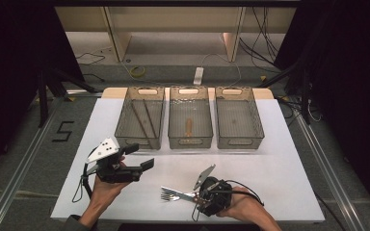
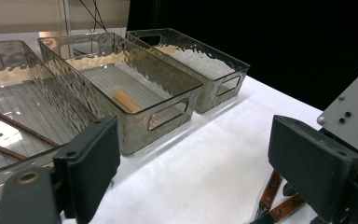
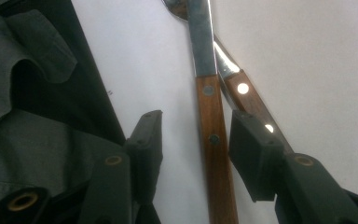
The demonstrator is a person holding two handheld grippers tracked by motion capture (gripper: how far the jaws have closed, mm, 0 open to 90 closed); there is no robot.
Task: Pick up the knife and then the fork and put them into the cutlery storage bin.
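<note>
I see two forks with brown wooden handles lying flat, side by side and touching, on the white worktop near my edge, prongs pointing left.

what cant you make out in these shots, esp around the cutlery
- Wooden-handled cutlery: right gripper view, handle ends cut off by the bottom edge, heads by the top edge.
- Second handle: partly hidden behind one jaw of the right gripper.
- Fork tines: high view, too small to count.
- Item in middle bin: too small to identify.
</note>
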